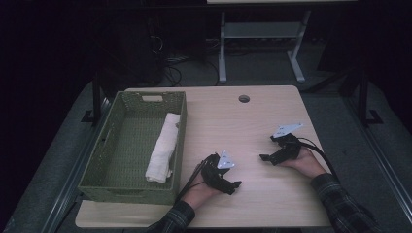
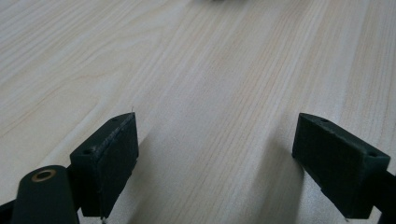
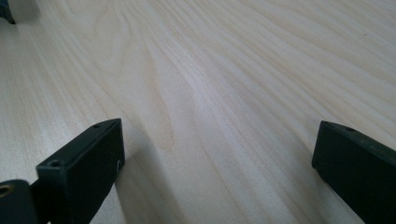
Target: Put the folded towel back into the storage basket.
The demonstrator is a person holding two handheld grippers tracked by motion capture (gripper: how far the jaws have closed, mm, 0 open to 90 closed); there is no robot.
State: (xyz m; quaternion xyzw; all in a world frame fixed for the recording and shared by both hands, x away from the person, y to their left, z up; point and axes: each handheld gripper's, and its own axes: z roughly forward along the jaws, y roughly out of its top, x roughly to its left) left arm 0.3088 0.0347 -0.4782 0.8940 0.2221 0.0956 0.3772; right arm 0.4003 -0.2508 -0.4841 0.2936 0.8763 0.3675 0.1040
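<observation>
On the pale wooden bench [image 1: 252, 126] both tongs, left [image 1: 236, 184] and right [image 1: 263, 157], rest spread and empty; left of them, the rolled white cloth [image 1: 163, 148] lies inside the green woven basket [image 1: 97, 160]. Best withdraw low and clear.

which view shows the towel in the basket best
The high view: the rolled white towel lies along the right side of the green basket. Both gripper views look along open jaws at bare table, away from the towel.

Dim room, grey floor [image 1: 257, 68], white desk frame [image 1: 262, 30]
</observation>
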